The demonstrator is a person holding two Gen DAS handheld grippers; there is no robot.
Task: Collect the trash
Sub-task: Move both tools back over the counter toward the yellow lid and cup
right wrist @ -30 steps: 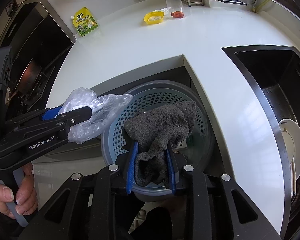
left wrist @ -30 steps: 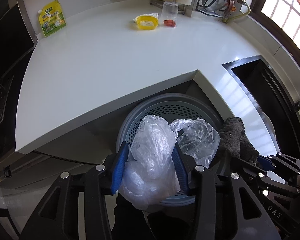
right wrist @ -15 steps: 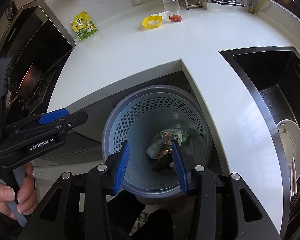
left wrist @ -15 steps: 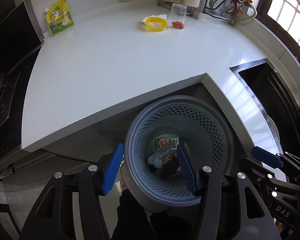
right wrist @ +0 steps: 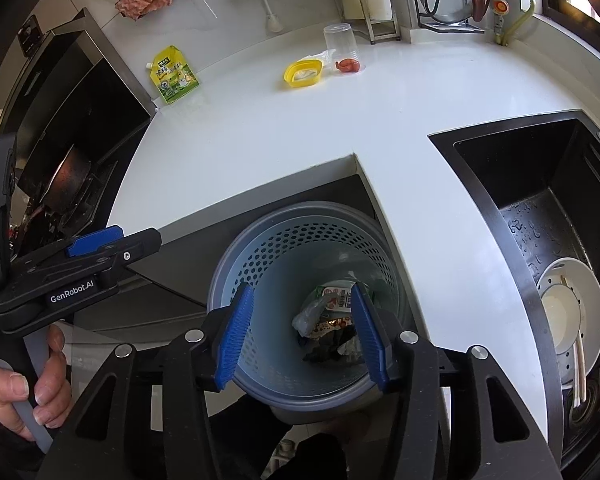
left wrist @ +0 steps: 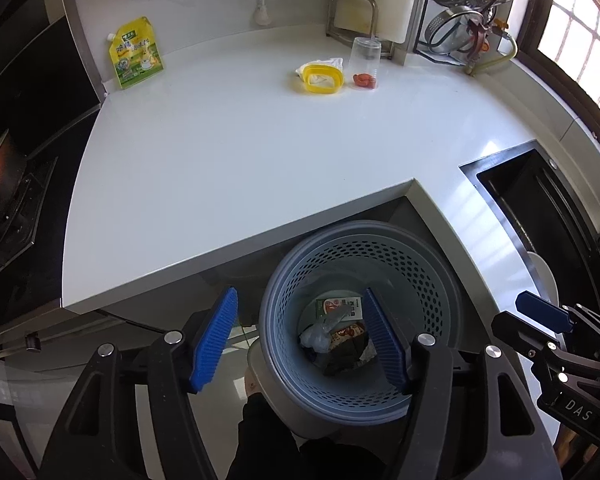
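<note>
A round grey-blue waste basket with a perforated wall stands upright on the floor in the inner corner of the white counter, its mouth open to the top. At its bottom lies a small heap of trash: a crumpled clear plastic bag on the left side, a green-and-white printed packet lying flat toward the far side, a reddish-brown wrapper just beside the bag, and dark material beneath and in front of these, too dim to identify. Far back on the counter, well apart from the basket, lie a yellow-green spouted pouch, a yellow ring-shaped lid over white paper, and a small red scrap beside a clear cup.
</note>
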